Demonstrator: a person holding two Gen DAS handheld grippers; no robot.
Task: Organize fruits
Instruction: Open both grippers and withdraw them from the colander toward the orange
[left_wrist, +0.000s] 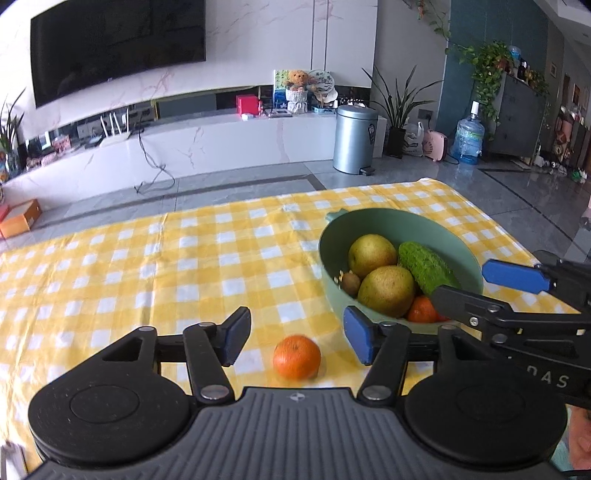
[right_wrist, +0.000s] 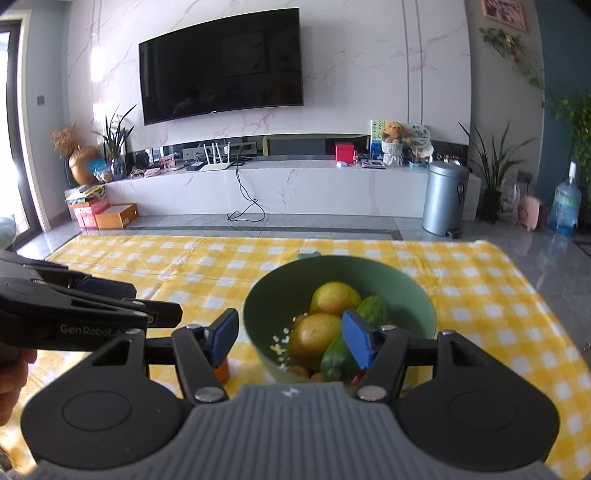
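- Orange (left_wrist: 296, 356) on checked cloth (left_wrist: 147, 266), between wide-spread fingers of left gripper (left_wrist: 295, 341), untouched.
- Right gripper (right_wrist: 290, 338) wide, empty, over green bowl (right_wrist: 266, 302).

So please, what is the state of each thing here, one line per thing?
Left gripper: open, empty.
Right gripper: open, empty, above the bowl.
Loose orange tangerine: on the yellow checked tablecloth, between the left fingers.
Round green bowl: upright, holding fruit.
Bumpy green cucumber: lying in the bowl.
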